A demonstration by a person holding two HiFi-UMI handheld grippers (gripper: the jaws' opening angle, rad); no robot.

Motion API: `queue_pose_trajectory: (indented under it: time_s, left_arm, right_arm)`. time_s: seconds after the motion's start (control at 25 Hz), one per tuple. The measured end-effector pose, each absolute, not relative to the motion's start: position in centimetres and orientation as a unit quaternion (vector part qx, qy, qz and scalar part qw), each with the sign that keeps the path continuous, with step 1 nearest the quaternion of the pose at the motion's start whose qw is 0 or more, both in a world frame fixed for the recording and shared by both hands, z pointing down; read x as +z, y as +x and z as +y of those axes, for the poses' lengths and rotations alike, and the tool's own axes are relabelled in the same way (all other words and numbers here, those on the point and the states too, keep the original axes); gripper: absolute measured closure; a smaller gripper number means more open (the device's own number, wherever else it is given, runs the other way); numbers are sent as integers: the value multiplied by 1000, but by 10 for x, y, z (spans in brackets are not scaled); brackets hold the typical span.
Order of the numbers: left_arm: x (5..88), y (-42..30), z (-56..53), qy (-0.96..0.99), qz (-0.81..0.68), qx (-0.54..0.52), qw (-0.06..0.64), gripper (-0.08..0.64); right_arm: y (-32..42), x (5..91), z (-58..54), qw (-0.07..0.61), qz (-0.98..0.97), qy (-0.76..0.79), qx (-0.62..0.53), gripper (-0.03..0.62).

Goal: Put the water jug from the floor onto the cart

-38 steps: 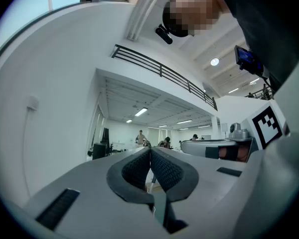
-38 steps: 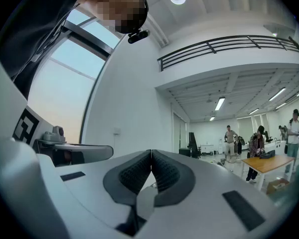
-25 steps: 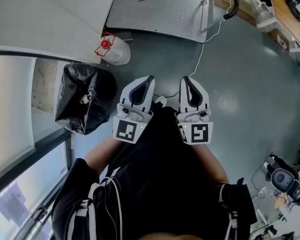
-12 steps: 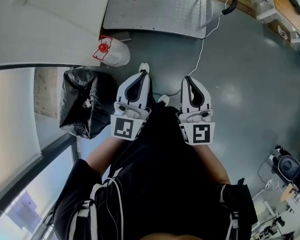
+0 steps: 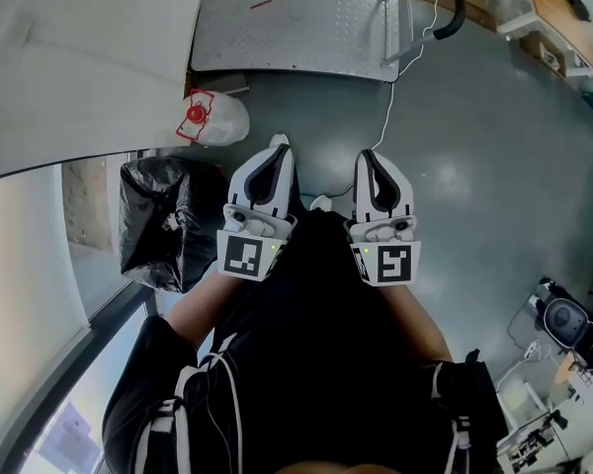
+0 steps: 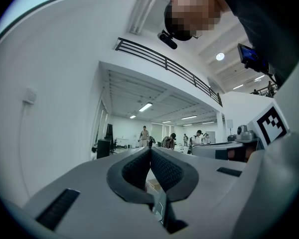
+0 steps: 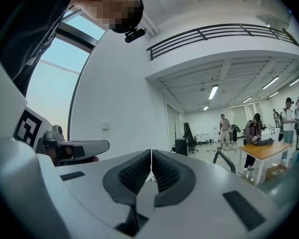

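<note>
Head view: water jug (image 5: 217, 122) sits far left, near the cart (image 5: 296, 28).
Left gripper (image 5: 279, 146) and right gripper (image 5: 366, 156) closed, empty; jug likely heavy, slick, so grab its red handle (image 5: 194, 113).

1. water jug (image 5: 217, 119): pale, translucent, with red cap and red handle, on the grey floor at upper left of the frame, just below the cart's corner
2. cart (image 5: 306, 28): flat grey metal platform, top centre

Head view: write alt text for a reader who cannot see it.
A person holds the left gripper and right gripper, both shut, over a grey floor. Ahead, the red-capped water jug sits between a black bin bag and the metal cart.
</note>
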State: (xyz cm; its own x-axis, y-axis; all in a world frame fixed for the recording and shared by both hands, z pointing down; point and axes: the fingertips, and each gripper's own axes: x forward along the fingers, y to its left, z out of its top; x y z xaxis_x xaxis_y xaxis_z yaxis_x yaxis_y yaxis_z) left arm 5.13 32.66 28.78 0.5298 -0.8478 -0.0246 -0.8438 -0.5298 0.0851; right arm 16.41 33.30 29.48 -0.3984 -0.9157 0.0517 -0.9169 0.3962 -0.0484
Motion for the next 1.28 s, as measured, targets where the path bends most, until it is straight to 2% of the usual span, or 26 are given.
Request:
queue_pose_trajectory:
  time_s: [0.4,0.84,1.28]
  left_arm:
    - [288,2,244,857,-507,-51,74,541]
    - [319,-34,198,877,-466,-33,112,541]
    - [331,-84,147,866,-481,-34,131,541]
  right_arm:
    - [124,294,257,45,-843,535,33,574]
    - [59,295,186,82,-854,513,13,574]
    - [8,298,132,91,-855,510,-1,574]
